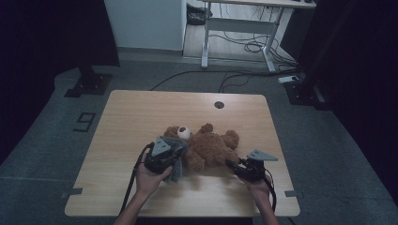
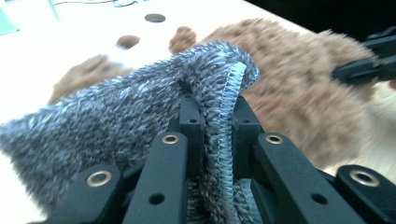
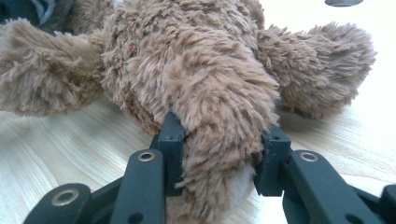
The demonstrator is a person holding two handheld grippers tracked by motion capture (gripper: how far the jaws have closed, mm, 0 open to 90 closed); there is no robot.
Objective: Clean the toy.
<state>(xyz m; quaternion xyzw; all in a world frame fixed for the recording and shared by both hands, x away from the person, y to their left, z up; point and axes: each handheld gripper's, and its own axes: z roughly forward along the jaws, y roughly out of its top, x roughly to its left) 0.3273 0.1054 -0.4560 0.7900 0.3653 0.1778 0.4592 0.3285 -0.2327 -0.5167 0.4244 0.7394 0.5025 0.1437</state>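
A fluffy brown teddy bear (image 1: 209,145) lies on its back near the middle of the light wooden table (image 1: 141,112). Its head with the white nose points toward the left side of the high view, and its legs point toward the right.

The left gripper (image 1: 165,157) is pinching a fuzzy grey cloth (image 2: 116,121). In the left gripper view, the two black jaws press together on the cloth's edge, right where the pale blue stitching (image 2: 229,107) runs. The cloth hangs over the jaws and sits just beside the bear's head. The person's left hand (image 1: 150,180) holds this gripper from below.

The right gripper (image 1: 233,165) is pinching one of the bear's soft legs (image 3: 219,140). In the right gripper view, the jaws squeeze the furry leg from both sides, low down by the table top. The person's right hand (image 1: 258,187) holds this gripper at the near right of the table.

The bear's other leg (image 3: 327,65) rests on the wood, a little way off.
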